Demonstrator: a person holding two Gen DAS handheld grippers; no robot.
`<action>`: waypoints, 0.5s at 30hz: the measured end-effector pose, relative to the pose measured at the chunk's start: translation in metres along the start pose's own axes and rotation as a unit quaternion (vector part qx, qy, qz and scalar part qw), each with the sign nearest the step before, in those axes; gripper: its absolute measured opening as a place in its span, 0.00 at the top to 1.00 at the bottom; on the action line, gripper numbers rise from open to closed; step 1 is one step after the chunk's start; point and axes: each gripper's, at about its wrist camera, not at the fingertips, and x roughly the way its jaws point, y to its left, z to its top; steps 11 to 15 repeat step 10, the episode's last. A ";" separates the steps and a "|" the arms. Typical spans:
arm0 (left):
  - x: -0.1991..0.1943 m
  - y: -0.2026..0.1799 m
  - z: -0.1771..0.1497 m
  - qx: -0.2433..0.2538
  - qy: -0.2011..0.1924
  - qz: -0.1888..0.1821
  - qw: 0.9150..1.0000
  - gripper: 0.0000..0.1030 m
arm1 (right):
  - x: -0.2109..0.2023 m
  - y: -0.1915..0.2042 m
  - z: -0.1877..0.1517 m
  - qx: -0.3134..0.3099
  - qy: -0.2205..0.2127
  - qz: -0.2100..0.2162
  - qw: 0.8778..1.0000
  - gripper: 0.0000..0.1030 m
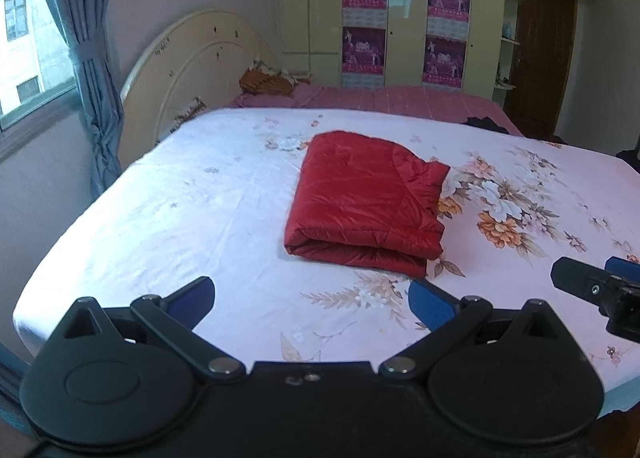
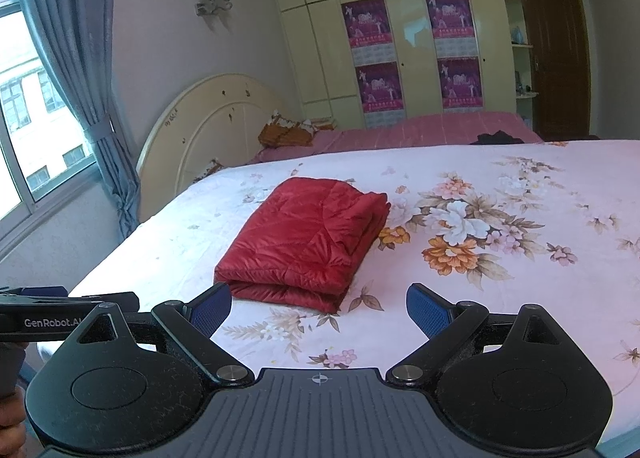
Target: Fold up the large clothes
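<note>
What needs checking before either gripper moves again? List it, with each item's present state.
1. Left gripper open and holding nothing: ok.
2. Right gripper open and holding nothing: ok.
3. Red quilted garment folded into a compact stack: ok.
4. Garment lying fully on the floral bedsheet, away from the edges: ok.
5. Both grippers clear of the garment, not touching it: ok.
6. Layers inside the fold lying smooth: cannot tell, hidden.
</note>
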 end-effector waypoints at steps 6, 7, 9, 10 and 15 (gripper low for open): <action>0.009 -0.001 0.002 0.003 -0.053 -0.017 0.998 0.06 | 0.015 -0.008 0.003 0.008 0.008 -0.008 1.000 0.09; 0.013 -0.002 0.005 0.005 -0.053 -0.013 0.998 0.06 | 0.019 -0.010 0.004 0.010 0.010 -0.011 1.000 0.09; 0.023 -0.003 0.011 0.006 -0.054 -0.009 0.998 0.01 | 0.026 -0.015 0.005 0.015 0.015 -0.018 1.000 0.09; 0.031 -0.002 0.015 0.008 -0.055 -0.008 0.998 0.00 | 0.031 -0.019 0.005 0.018 0.018 -0.021 0.999 0.09; 0.031 -0.002 0.015 0.008 -0.055 -0.008 0.998 0.00 | 0.031 -0.019 0.005 0.018 0.018 -0.021 0.999 0.09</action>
